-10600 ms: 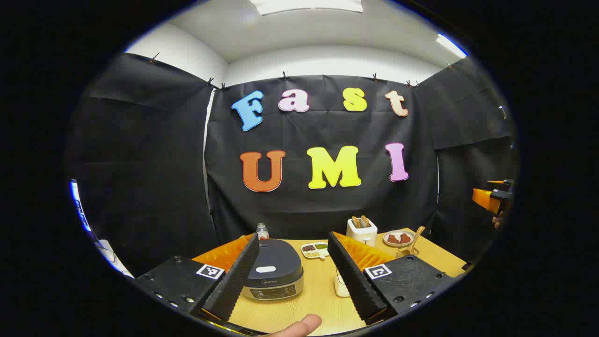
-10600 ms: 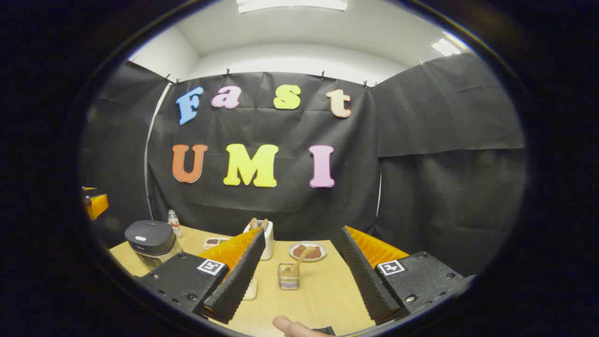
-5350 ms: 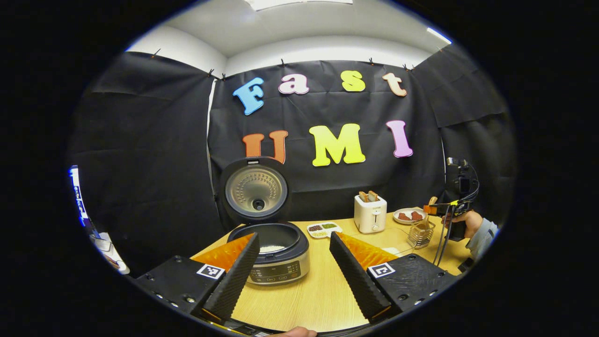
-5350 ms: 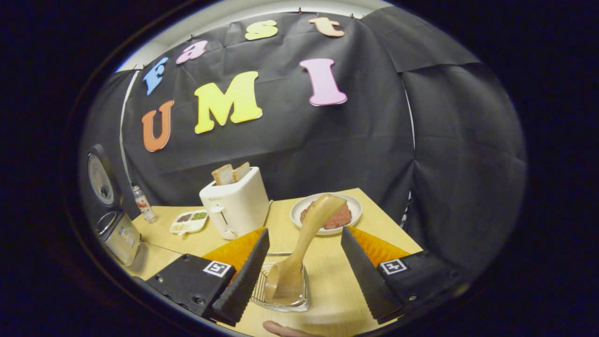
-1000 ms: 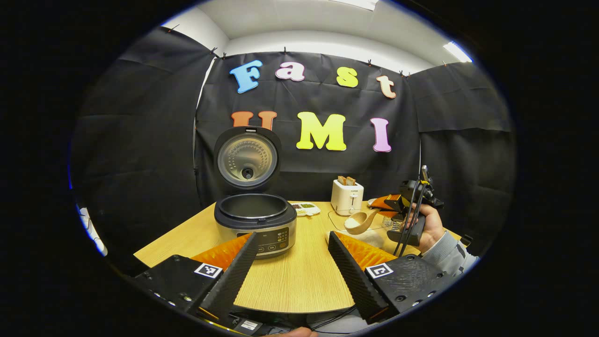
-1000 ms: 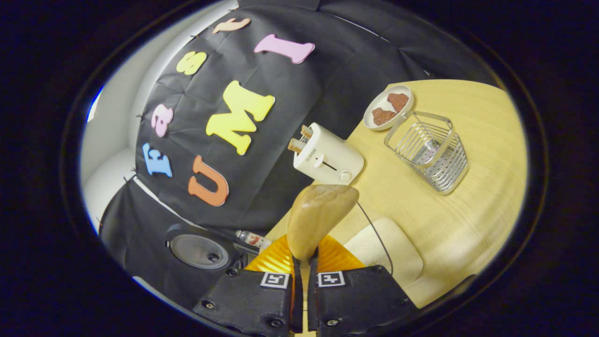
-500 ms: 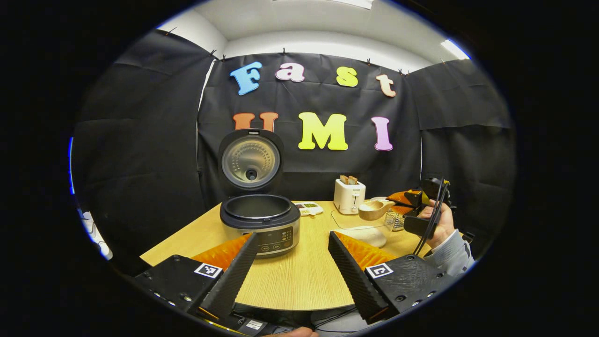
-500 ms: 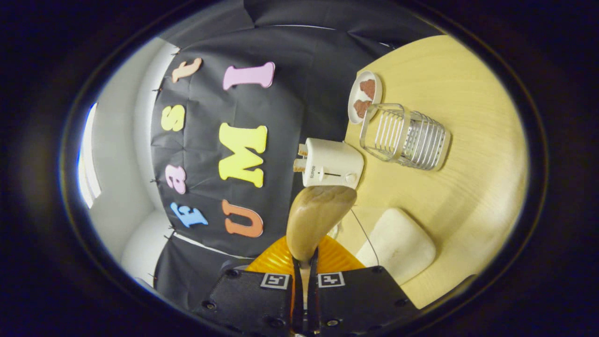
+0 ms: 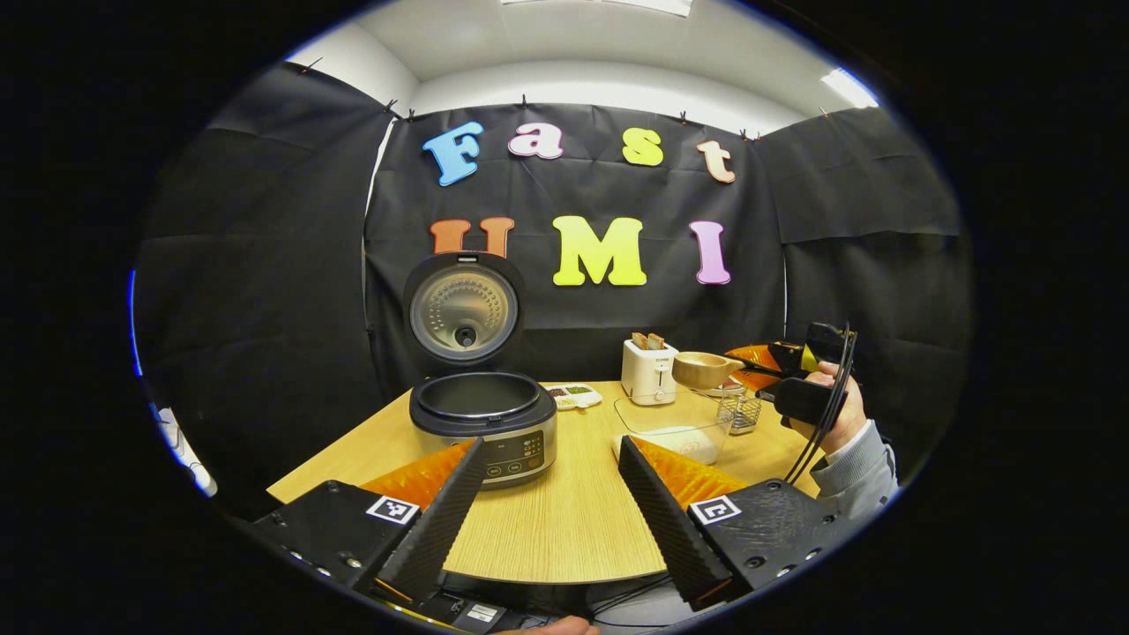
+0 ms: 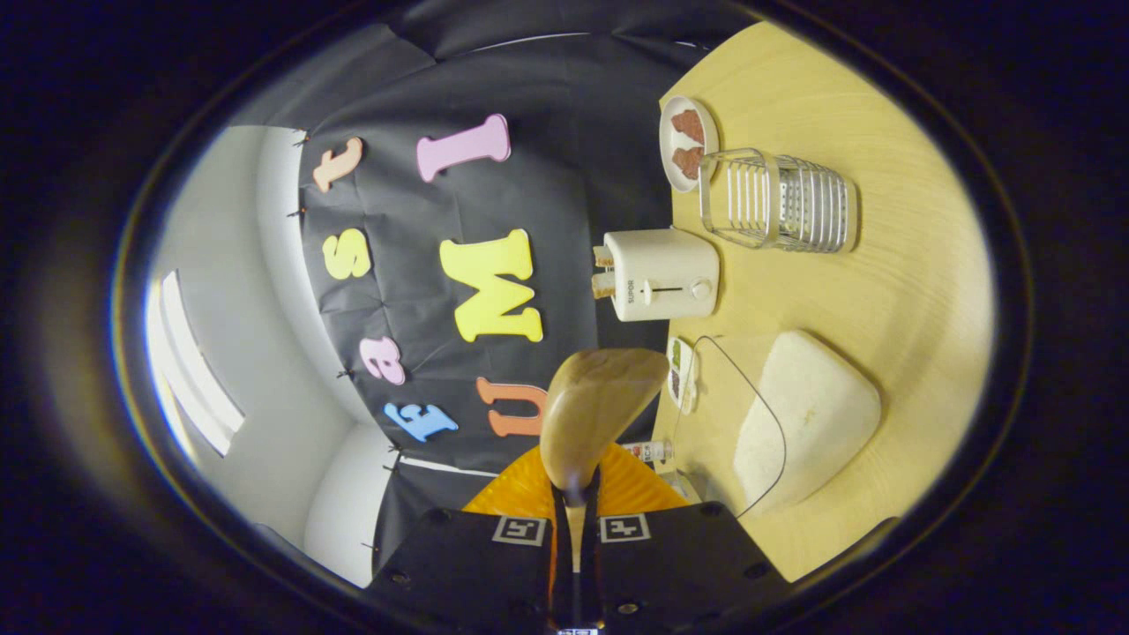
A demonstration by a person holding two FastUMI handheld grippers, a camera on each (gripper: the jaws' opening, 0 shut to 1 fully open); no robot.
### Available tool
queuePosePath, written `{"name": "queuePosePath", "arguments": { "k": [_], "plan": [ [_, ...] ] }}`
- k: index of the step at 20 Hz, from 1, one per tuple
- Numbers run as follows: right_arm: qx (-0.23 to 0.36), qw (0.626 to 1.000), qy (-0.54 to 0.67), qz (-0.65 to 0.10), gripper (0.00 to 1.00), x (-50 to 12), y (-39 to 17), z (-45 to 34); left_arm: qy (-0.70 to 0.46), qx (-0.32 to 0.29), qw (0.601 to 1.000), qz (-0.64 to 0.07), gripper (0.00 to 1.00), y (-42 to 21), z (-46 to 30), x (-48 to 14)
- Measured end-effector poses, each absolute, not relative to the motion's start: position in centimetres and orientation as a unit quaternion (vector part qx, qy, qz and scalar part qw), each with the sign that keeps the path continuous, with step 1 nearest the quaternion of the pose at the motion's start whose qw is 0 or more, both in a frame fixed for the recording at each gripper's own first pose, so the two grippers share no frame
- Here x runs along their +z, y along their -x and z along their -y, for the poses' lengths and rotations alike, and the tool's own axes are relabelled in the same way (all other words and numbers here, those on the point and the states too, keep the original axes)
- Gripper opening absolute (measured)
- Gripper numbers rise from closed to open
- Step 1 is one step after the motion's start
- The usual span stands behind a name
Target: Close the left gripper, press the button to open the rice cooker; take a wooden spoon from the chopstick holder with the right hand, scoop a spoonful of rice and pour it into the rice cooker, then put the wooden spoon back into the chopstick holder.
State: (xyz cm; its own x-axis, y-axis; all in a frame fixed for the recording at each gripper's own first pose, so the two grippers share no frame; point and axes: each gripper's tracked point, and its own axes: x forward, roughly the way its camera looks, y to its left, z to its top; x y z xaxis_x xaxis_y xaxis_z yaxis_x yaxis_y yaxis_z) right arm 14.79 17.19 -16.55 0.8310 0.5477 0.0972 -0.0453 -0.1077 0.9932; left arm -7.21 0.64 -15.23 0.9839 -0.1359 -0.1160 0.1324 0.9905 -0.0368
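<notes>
The rice cooker [image 9: 482, 416] stands open on the table, its lid [image 9: 464, 307] upright behind the pot. My left gripper [image 9: 551, 498] is open and holds nothing, low in front of the cooker near the table's front edge. My right gripper [image 10: 573, 498] is shut on the handle of the wooden spoon [image 10: 600, 413], and its view is rolled about a quarter turn. In the left gripper view a hand holds the right gripper [image 9: 769, 363] with the wooden spoon [image 9: 701, 369] level above the glass bowl of rice [image 9: 677, 434]. I cannot tell whether the spoon carries rice.
The wire chopstick holder [image 10: 778, 203] has nothing in it, beside a white toaster [image 10: 661, 273] and a plate [image 10: 686, 139] of brown food. A small divided dish [image 9: 573, 394] lies behind the cooker. The rice bowl [image 10: 807, 422] sits under the spoon.
The right gripper has lifted the spoon higher above the rice bowl and rolled it further, turning it level. The left gripper has barely moved.
</notes>
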Motion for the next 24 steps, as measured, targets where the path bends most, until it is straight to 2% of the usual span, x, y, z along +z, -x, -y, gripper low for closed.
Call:
{"name": "queuePosePath", "arguments": {
  "k": [8,12,19,24],
  "plan": [
    [0.245,0.683,-0.664,-0.179,0.08,-13.2,-14.4,-20.2,0.015,-0.058,0.997,-0.054,0.96,8.3,-2.5,-14.6],
    [0.268,0.714,-0.619,-0.185,0.08,-11.1,-14.6,-24.4,0.017,-0.053,0.997,-0.052,0.96,9.2,-3.8,-14.7],
    [0.290,0.745,-0.570,-0.189,0.08,-8.3,-15.8,-30.8,0.014,-0.042,0.998,-0.046,0.96,10.2,-6.1,-14.1],
    [0.297,0.787,-0.506,-0.190,0.09,-7.1,-17.1,-35.8,0.014,-0.038,0.998,-0.040,0.96,10.7,-7.3,-14.2]
  ]
}}
